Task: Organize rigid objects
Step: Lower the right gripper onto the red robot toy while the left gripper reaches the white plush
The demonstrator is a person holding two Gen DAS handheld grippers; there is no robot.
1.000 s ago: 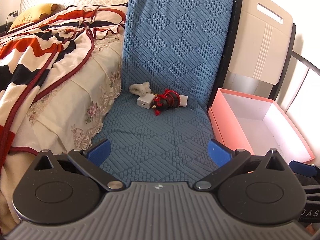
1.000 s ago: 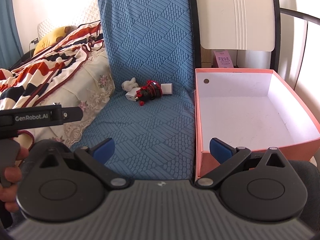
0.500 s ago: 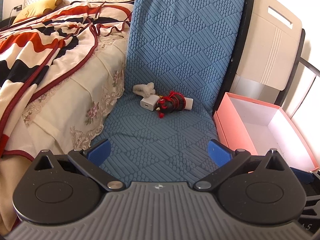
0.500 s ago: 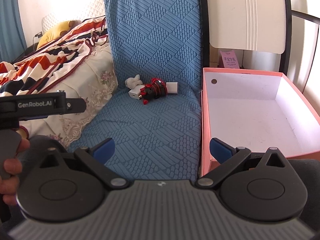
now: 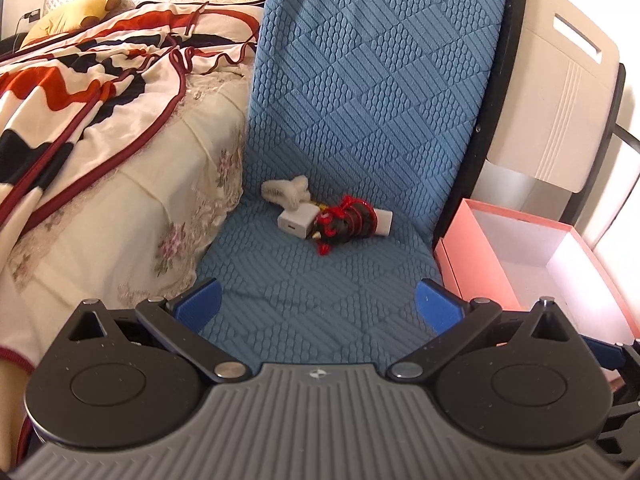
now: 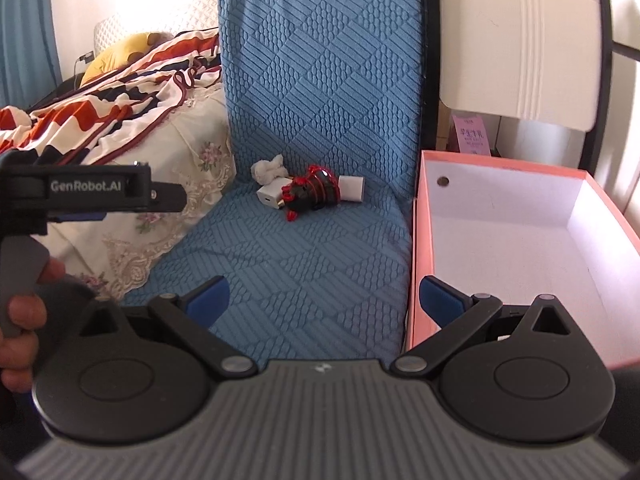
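A small pile lies at the back of the blue chair seat (image 5: pixel 304 280): a white charger cube (image 5: pixel 296 222), a red-and-black toy (image 5: pixel 348 222), a white block (image 5: pixel 383 222) behind it, and a cream fuzzy piece (image 5: pixel 286 192). The same pile shows in the right wrist view: charger (image 6: pixel 270 194), toy (image 6: pixel 314 190), white block (image 6: pixel 352 188), fuzzy piece (image 6: pixel 268 170). An open pink box (image 6: pixel 516 240) stands right of the seat, empty. My left gripper (image 5: pixel 318 308) is open and empty over the seat's front. My right gripper (image 6: pixel 324 298) is open and empty near the box's left wall.
A bed with a striped blanket (image 5: pixel 92 80) and floral sheet (image 5: pixel 132 208) borders the seat on the left. A beige folded board (image 5: pixel 560 88) leans behind the box (image 5: pixel 492 264). The left gripper's body (image 6: pixel 92 192) and hand show at the left of the right wrist view.
Both grippers have moved forward toward the pile; it looks larger and nearer. The fingers stay open. No object has moved.
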